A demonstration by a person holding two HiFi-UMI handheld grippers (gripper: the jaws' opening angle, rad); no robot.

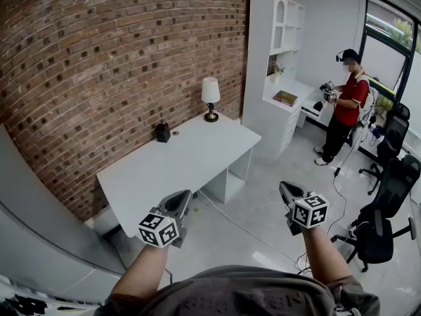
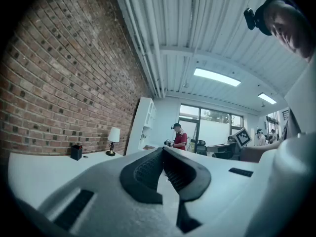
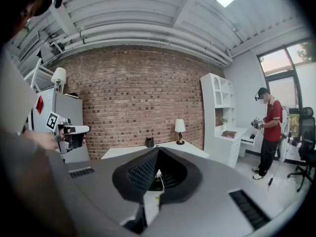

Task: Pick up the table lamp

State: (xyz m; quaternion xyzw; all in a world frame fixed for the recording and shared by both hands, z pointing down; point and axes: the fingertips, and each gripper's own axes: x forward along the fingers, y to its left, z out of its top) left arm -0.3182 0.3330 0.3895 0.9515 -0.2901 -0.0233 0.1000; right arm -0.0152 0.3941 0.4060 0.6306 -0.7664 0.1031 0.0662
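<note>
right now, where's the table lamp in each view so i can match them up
Head view: table lamp upper centre, at the white desk's far end against the brick wall.
Left gripper view: lamp small, left of centre, on the desk.
Right gripper view: lamp just right of centre.
Shared landmark: tall white shelf unit just right of it.

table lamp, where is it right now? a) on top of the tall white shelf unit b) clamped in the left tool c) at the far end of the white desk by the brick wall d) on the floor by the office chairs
c: the table lamp stands upright at the far end of the white desk, close to the brick wall.
</note>
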